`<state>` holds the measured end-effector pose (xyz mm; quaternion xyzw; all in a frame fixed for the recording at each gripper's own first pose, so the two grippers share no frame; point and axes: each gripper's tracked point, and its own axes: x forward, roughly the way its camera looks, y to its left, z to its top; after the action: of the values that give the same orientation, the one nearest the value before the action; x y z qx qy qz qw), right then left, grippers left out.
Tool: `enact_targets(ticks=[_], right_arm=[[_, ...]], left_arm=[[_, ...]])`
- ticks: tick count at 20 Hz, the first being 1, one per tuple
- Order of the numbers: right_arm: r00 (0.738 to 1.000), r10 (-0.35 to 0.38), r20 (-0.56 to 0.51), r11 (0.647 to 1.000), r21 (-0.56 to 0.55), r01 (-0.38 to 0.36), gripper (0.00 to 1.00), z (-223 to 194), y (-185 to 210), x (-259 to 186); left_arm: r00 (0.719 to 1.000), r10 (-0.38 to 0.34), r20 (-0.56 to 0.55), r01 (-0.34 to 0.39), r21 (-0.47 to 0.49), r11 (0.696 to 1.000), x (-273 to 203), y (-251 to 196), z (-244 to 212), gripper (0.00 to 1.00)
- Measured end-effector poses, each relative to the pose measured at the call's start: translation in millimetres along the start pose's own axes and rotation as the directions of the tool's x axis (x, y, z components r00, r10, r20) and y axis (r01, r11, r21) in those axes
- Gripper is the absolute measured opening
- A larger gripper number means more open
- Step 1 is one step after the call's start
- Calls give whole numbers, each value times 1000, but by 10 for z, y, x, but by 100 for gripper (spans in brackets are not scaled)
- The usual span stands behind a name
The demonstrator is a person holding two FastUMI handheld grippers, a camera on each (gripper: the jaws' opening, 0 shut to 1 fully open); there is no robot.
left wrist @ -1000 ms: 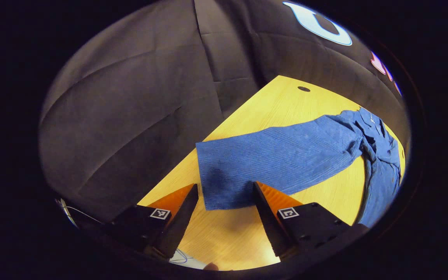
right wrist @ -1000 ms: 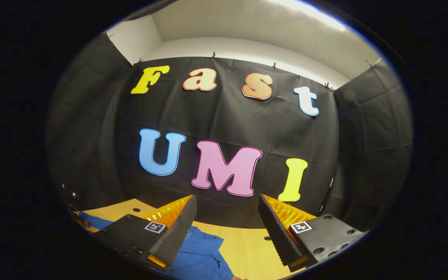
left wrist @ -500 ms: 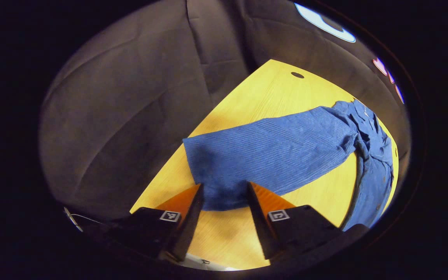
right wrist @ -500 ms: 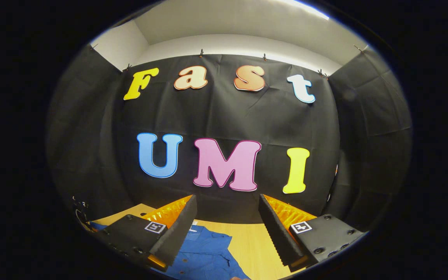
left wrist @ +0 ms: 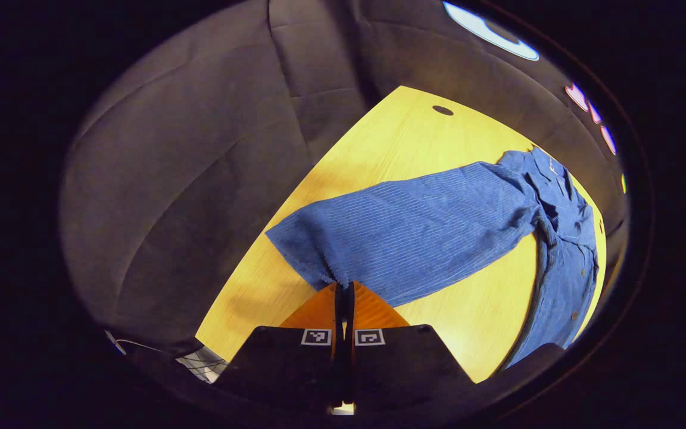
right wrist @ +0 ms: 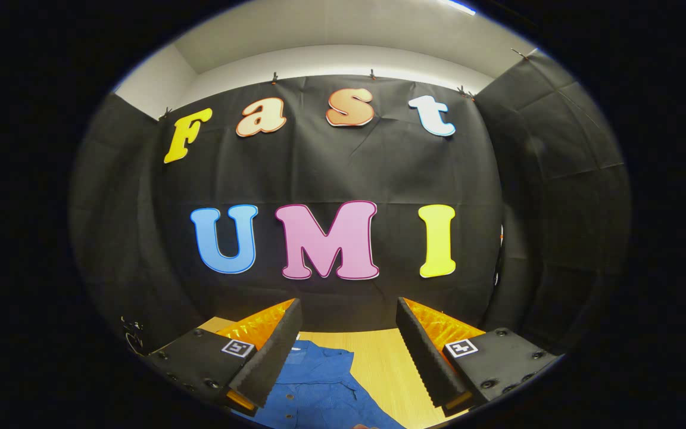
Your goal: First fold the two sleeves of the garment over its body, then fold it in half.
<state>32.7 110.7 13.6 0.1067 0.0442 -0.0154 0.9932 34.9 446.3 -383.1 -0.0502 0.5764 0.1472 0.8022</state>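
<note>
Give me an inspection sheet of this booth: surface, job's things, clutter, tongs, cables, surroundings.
Surface: wooden table, with a round hole near its far edge.
Job's things: blue shirt lying on the table; one sleeve stretched out flat toward the left tongs, its cuff end pinched and lifted. No fold made yet on this sleeve.
Clutter: nothing seen on the table.
Tongs: left tongs shut on the sleeve's cuff edge; right tongs open, held above the shirt, gripping nothing.
Cables: a thin wire below the table's near edge.
Surroundings: black cloth wall around the table, pale wall above it.
</note>
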Motion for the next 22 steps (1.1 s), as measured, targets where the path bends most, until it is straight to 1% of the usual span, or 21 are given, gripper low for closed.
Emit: enact_targets(ticks=[2,4,5,6,7,8,10,12,17,20,22], right_arm=[[1000,-12,-13,999,36,12,92,-34,-52,-2],[1000,-14,-19,998,64,15,89,-42,-67,-6],[1000,-18,-22,998,67,19,97,-39,-95,-7],[1000,-21,-21,998,66,23,97,-49,-116,-19],[1000,-23,-20,998,62,24,97,-45,-136,-18],[1000,-22,-19,998,60,23,97,-35,-141,-27],[1000,-16,-24,998,56,17,97,-44,-145,-50],[1000,-17,-23,998,54,18,97,-30,-185,-53],[999,-45,-18,996,76,46,97,17,-350,-124],[998,-62,-22,995,72,64,98,8,-436,-182],[997,-76,-20,996,55,77,97,14,-509,-219]], left_arm=[[999,-30,24,30,5,1000,-104,-114,70,0],[996,-81,49,81,8,997,-221,-284,165,0],[991,-117,64,116,14,993,-288,-403,238,0],[983,-169,76,167,25,986,-370,-558,315,0],[969,-230,90,227,40,973,-457,-738,378,0],[956,-273,110,269,55,962,-564,-901,475,0],[928,-339,154,329,87,940,-775,-1180,663,0],[896,-406,179,389,125,913,-979,-1507,798,0],[827,-531,185,487,237,840,-1329,-2346,1020,0],[801,-577,157,516,306,800,-1423,-2894,1081,0],[783,-610,124,541,347,766,-1457,-3285,1063,0]])
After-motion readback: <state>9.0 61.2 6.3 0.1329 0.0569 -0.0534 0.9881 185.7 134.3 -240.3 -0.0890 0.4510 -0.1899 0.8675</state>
